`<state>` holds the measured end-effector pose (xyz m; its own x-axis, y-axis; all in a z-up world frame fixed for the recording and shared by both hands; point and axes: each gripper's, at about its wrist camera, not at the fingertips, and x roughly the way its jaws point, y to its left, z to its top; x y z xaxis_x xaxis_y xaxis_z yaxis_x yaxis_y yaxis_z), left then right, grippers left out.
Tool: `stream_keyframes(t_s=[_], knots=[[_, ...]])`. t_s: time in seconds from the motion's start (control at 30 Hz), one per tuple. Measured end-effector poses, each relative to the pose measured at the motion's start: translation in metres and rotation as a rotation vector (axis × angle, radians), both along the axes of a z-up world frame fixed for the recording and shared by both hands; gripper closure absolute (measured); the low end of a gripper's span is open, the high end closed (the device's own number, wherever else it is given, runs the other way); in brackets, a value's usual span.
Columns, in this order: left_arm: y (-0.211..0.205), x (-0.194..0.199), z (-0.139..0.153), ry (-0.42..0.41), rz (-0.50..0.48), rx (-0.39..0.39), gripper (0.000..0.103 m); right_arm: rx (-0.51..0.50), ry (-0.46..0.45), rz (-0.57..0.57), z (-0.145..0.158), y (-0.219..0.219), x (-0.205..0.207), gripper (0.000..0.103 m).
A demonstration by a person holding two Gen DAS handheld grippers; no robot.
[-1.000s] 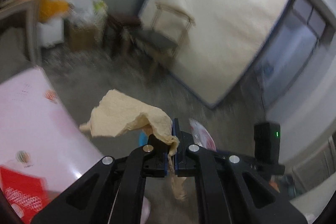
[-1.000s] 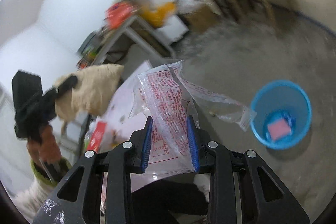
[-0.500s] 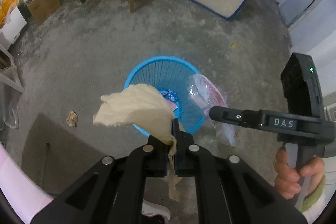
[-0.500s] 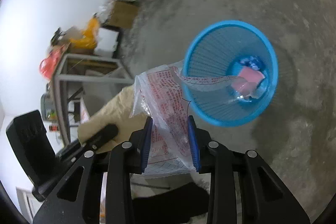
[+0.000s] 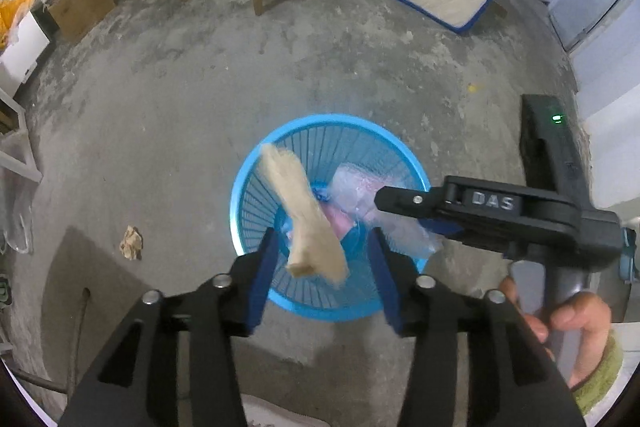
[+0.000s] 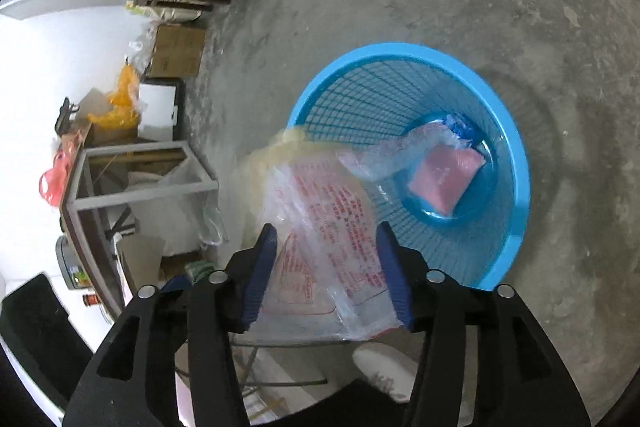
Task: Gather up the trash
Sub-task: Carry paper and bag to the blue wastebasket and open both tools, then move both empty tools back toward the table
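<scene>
The left tongs (image 5: pixel 322 251) point steeply down over the blue basket (image 5: pixel 240 187), which stands on the concrete floor (image 5: pixel 160 107). Their jaws have just been opening and now stand apart. The crumpled beige paper (image 5: pixel 304 219) lies between the blue pads, blurred, with a visible gap on each side; neither pad presses on it. It sits above the basket opening.

The right tongs (image 6: pixel 328 259) are angled down beside the basket rim (image 6: pixel 516 163). Their jaws have also just been opening. The clear plastic bag with red print (image 6: pixel 332 227) is between the pads; the frames do not settle whether the pads touch its edges. One end of the bag reaches into the basket. A pink packet (image 6: pixel 444 179) and a blue wrapper (image 6: pixel 460 127) lie on the basket bottom.

In the left wrist view, a hand (image 5: pixel 568 323) grips the handle of the right tongs. A small crumpled scrap (image 5: pixel 131 242) lies on the floor, left of the basket and apart from it.
</scene>
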<state>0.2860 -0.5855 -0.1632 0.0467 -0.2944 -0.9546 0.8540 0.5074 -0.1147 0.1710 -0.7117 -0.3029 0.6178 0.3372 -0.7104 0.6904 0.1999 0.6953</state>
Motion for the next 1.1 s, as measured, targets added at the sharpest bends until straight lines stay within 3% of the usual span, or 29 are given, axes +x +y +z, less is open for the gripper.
stream_keyframes(t_s=[0.33,0.5,0.57,0.73,0.83,0.97,1.1], knots=[[0.012,0.003,0.032,0.002,0.023,-0.056,0.052,-0.075,0.036,-0.004,0.003,0.007,-0.006,0.044],[0.044,0.003,0.079,0.01,0.049,-0.118,0.051,-0.151,0.018,0.001,0.02,0.011,-0.022,0.044],[0.07,0.001,0.11,-0.003,0.062,-0.17,0.05,-0.192,0.009,0.022,0.033,0.017,-0.029,0.044],[0.162,-0.003,0.19,-0.009,0.109,-0.248,0.044,-0.306,-0.03,0.127,0.077,0.051,-0.048,0.039],[0.243,-0.007,0.243,-0.047,0.185,-0.301,0.039,-0.359,-0.079,0.212,0.106,0.082,-0.056,0.035],[0.366,-0.024,0.307,-0.144,0.38,-0.398,0.033,-0.364,-0.162,0.304,0.138,0.127,-0.059,0.033],[0.47,-0.062,0.343,-0.301,0.548,-0.452,0.029,-0.348,-0.264,0.412,0.167,0.18,-0.048,0.033]])
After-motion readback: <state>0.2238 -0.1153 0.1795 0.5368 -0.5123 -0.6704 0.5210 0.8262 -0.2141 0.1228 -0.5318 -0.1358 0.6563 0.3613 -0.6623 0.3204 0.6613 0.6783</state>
